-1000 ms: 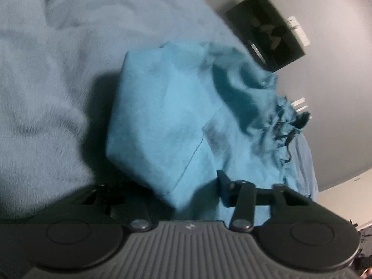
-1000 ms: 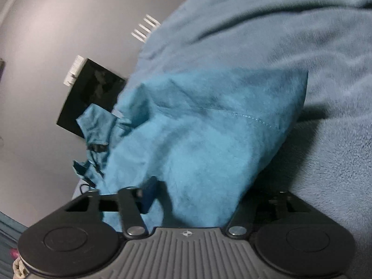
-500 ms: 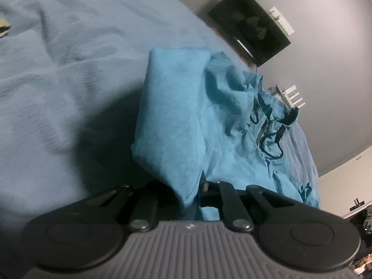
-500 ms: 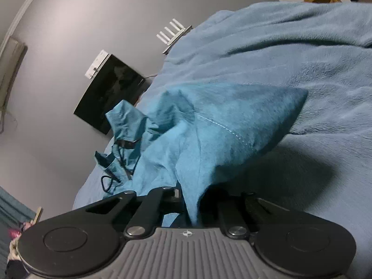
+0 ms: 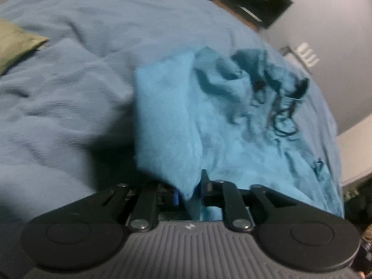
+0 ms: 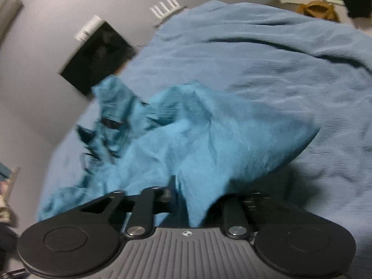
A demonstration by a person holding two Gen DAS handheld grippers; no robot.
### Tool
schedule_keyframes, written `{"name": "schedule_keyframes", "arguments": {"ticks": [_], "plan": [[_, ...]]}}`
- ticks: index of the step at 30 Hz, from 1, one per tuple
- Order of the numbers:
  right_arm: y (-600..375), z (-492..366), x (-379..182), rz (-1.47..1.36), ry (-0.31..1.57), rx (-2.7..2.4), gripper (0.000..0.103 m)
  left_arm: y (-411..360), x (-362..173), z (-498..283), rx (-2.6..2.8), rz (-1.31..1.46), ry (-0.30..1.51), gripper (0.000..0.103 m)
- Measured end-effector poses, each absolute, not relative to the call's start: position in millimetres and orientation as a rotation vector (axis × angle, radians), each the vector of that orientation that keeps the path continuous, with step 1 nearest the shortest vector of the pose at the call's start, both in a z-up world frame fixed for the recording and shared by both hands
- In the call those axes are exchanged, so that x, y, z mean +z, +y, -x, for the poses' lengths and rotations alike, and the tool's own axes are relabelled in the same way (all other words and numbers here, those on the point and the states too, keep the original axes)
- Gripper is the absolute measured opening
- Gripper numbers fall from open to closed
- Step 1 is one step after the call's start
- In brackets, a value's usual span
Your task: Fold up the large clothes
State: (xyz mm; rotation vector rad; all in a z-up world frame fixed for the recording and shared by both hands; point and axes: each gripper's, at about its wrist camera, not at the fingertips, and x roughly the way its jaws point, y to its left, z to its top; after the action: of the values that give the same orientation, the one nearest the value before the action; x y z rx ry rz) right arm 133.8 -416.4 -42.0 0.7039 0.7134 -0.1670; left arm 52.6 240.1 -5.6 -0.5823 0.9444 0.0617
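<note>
A teal garment with a dark drawstring lies bunched on a blue blanket. In the left wrist view the garment point(image 5: 209, 121) spreads ahead and to the right, and my left gripper point(image 5: 189, 189) is shut on its near edge. In the right wrist view the garment point(image 6: 209, 144) spreads ahead and to the left, and my right gripper point(image 6: 194, 200) is shut on a fold of its near edge. Both fingertips are mostly hidden by cloth. Both views are motion-blurred.
The blue blanket point(image 5: 69, 93) covers the bed on all sides point(image 6: 290, 69). An olive cloth corner point(image 5: 16, 41) lies at the far left. A black box point(image 6: 97, 55) and a white router point(image 6: 165, 7) stand by the grey wall beyond the bed.
Both grippers have closed on the garment's near edge and pulled it; the cloth has dropped lower and stretched out flatter on the blanket, and both cameras have tilted.
</note>
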Motion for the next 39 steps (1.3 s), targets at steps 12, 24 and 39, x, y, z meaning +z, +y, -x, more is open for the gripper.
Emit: {"name": "schedule_keyframes", "arguments": {"ticks": [12,24,39], "plan": [[-454,-97,-4,-0.555,0.468,-0.369,0.076,220,75,-30,0.166,0.255,0.650,0.057],[-365,-227,2,-0.182,0.620,0.030,0.072,158,46,-128,-0.143,0.071,0.747,0.062],[-338,-354,-97,-0.101,0.824,0.034,0.067,157,-66,-235,-0.110,0.077,0.913,0.062]]}}
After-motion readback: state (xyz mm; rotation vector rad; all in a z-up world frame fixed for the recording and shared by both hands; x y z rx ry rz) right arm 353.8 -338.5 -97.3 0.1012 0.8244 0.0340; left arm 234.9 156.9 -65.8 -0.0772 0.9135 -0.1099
